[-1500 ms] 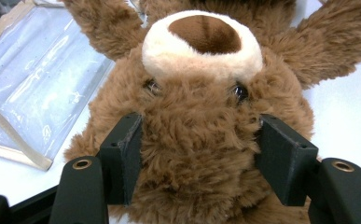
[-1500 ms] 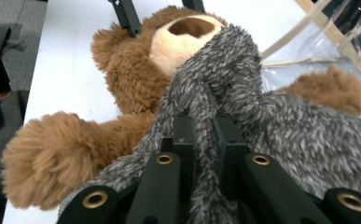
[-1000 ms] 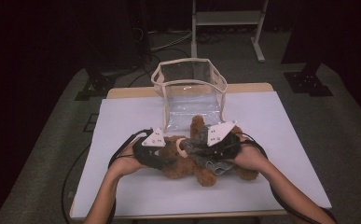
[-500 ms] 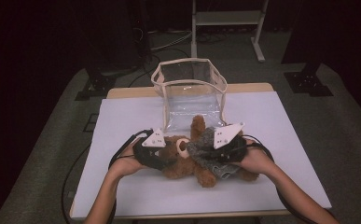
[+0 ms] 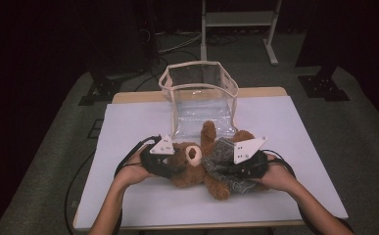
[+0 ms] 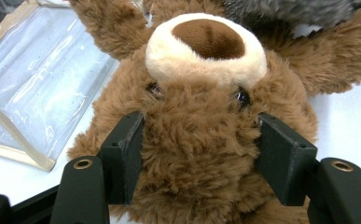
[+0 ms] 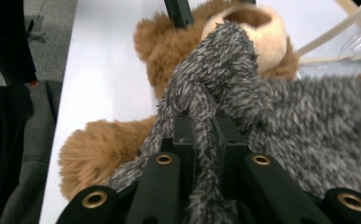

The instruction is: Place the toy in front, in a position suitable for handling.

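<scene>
A: Fuzzy grey sweater (image 5: pixel 226 164) half on the brown teddy bear (image 5: pixel 192 166), bear flat on its back mid white counter (image 5: pixel 128 127), just in front of the clear bag (image 5: pixel 199 95).

B: Tongs?

A: My left tongs (image 6: pixel 197 154) clamp the bear's head, partway closed on the fur. My right tongs (image 7: pixel 201 140) are pinched tight on a fold of sweater.

B: How to do it well?

A: I'd say keep the head pinned, pull the knit slowly along the body, don't let the fold slip or drag the bear.
</scene>
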The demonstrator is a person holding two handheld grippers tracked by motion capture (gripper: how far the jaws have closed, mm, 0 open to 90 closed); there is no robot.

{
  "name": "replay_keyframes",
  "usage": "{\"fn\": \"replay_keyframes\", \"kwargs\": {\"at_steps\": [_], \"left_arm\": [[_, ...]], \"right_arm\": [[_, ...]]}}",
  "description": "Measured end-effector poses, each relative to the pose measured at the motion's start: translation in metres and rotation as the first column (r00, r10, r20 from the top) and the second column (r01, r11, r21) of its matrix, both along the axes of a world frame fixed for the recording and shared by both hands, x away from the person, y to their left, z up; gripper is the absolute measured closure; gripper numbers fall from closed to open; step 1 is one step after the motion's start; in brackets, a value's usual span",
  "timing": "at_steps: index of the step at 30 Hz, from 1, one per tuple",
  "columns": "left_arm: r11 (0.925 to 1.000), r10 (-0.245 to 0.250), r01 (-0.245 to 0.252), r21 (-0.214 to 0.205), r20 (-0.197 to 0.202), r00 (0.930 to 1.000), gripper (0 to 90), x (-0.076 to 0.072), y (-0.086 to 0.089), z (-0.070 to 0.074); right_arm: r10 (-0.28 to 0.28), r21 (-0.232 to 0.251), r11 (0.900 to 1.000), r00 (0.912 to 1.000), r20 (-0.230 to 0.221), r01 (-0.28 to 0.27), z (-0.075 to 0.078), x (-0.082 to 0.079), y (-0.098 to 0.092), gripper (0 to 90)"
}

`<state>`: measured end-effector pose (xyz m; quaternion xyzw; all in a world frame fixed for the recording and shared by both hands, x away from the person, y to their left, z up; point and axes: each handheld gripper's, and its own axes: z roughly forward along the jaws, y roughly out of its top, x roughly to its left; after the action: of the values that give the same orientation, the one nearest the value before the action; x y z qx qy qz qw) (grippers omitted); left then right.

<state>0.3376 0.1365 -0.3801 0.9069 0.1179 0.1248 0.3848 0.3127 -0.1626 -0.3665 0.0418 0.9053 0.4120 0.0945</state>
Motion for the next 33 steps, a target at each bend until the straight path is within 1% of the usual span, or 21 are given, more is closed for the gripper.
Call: {"fn": "replay_keyframes", "kwargs": {"at_steps": [1,3,5,7,10,11,12,16,17,19,22,26,29,31,33], "left_arm": [[1.0,0.001,-0.001,0.001,0.0,1.0,36.8,0.0,0.0,0.0],[1.0,0.002,-0.002,0.001,0.0,1.0,36.8,0.0,0.0,0.0],[1.0,0.004,-0.004,0.0,0.001,1.0,36.8,0.0,0.0,0.0],[1.0,0.001,-0.001,0.0,-0.002,1.0,36.7,0.0,0.001,0.0],[1.0,-0.003,0.003,0.001,-0.004,1.0,36.3,-0.001,0.002,-0.001],[1.0,-0.003,0.003,0.0,-0.005,1.0,36.3,-0.001,0.002,-0.001],[1.0,-0.005,0.005,0.0,-0.003,1.0,36.3,-0.001,0.002,-0.001],[1.0,-0.008,0.008,0.002,-0.003,1.0,36.3,0.0,0.001,0.0],[1.0,-0.009,0.009,0.001,-0.004,1.0,36.2,-0.001,0.001,0.0],[1.0,-0.008,0.008,0.001,-0.01,0.9999,36.2,-0.001,0.0,-0.001],[0.9999,-0.014,0.014,0.007,-0.015,0.9998,35.6,0.0,-0.001,-0.001],[0.9999,-0.014,0.014,0.002,-0.018,0.9997,35.6,-0.001,0.0,-0.002],[0.9999,-0.017,0.017,-0.002,-0.018,0.9997,35.6,-0.001,0.002,-0.003],[0.9998,-0.02,0.019,-0.006,-0.02,0.9996,35.6,-0.001,0.003,-0.003],[0.9997,-0.022,0.022,-0.007,-0.02,0.9996,35.6,-0.002,0.003,-0.003]], "right_arm": [[0.008,0.004,1.0,0.9999,0.009,-0.008,0.003,0.0,0.002,80.6],[0.024,0.015,0.9996,0.9996,0.013,-0.024,0.008,0.0,0.009,80.6],[0.044,0.017,0.9989,0.9989,0.017,-0.044,0.009,0.0,0.019,80.7],[0.064,0.012,0.9979,0.9979,0.013,-0.064,0.006,-0.001,0.029,80.7],[0.088,-0.025,0.9959,0.9961,0.009,-0.087,-0.003,-0.004,0.037,80.7],[0.085,-0.027,0.996,0.9964,-0.003,-0.085,-0.006,-0.005,0.037,80.6],[0.089,-0.03,0.9956,0.996,-0.005,-0.089,-0.008,-0.006,0.036,80.6],[0.072,-0.037,0.9967,0.9971,-0.023,-0.073,-0.014,-0.011,0.024,80.6],[0.069,-0.041,0.9967,0.9974,-0.021,-0.07,-0.014,-0.011,0.021,80.7],[0.064,-0.03,0.9974,0.9976,-0.027,-0.065,-0.011,-0.012,0.018,80.6],[0.074,-0.012,0.9972,0.9972,-0.011,-0.074,-0.003,-0.01,0.023,80.7],[0.091,0.0,0.9959,0.9956,0.023,-0.091,0.005,-0.005,0.04,80.7],[0.096,-0.02,0.9953,0.9948,0.037,-0.095,0.001,-0.003,0.047,80.7],[0.092,-0.044,0.995,0.995,0.04,-0.09,-0.004,-0.002,0.045,80.7],[0.074,-0.063,0.9954,0.9967,0.035,-0.072,-0.009,-0.003,0.039,80.7]]}}
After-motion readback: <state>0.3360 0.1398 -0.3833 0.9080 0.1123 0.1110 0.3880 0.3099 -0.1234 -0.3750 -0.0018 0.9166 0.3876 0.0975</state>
